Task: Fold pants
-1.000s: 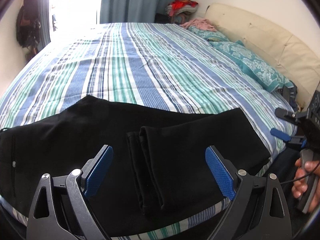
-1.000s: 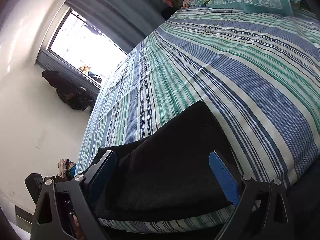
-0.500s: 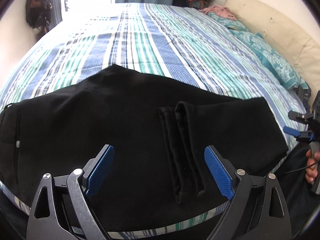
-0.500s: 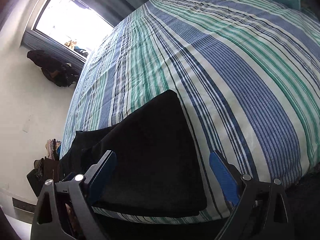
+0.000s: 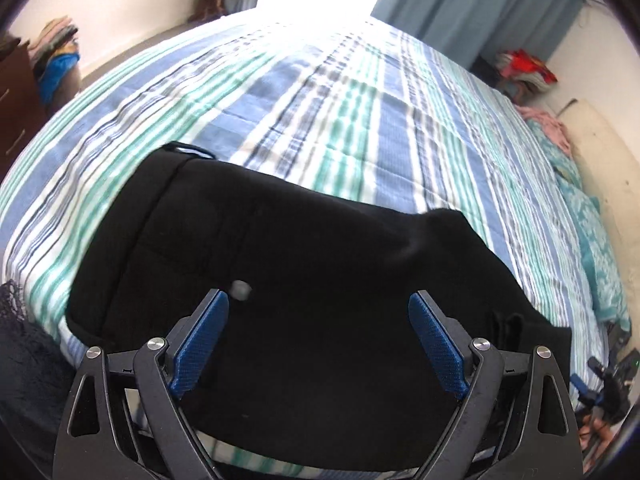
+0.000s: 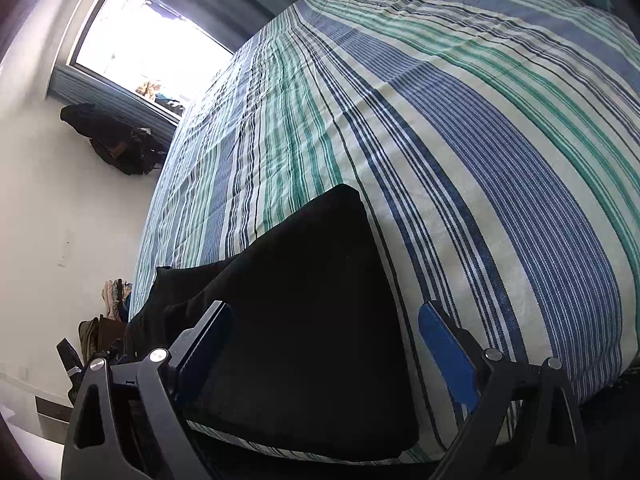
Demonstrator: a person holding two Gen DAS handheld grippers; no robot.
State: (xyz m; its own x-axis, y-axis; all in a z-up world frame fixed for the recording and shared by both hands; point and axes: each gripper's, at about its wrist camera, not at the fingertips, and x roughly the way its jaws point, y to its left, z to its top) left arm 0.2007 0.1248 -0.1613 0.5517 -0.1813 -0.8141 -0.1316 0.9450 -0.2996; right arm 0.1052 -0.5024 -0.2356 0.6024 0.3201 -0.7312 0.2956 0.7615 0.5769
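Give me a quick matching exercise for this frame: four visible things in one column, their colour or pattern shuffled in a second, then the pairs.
Things:
1. folded pants
2. bed cover
3. window curtain
4. left gripper finger pads

Descriptions:
A. blue, textured
B. plain grey-blue
C. black
D. blue, green and white stripes

Pairs: 1-C, 2-D, 3-B, 4-A

— What is seen under everything?

— A bed (image 5: 320,92) is seen, covered by a sheet striped in blue, teal and white (image 6: 460,128).

— And what is laid directly on it?

— Black pants (image 5: 304,264) are spread flat along the near edge, with one end folded over (image 6: 304,280). Teal patterned pillows (image 5: 600,248) are set along the far right side, and a pink garment (image 5: 546,124) is lying beside them.
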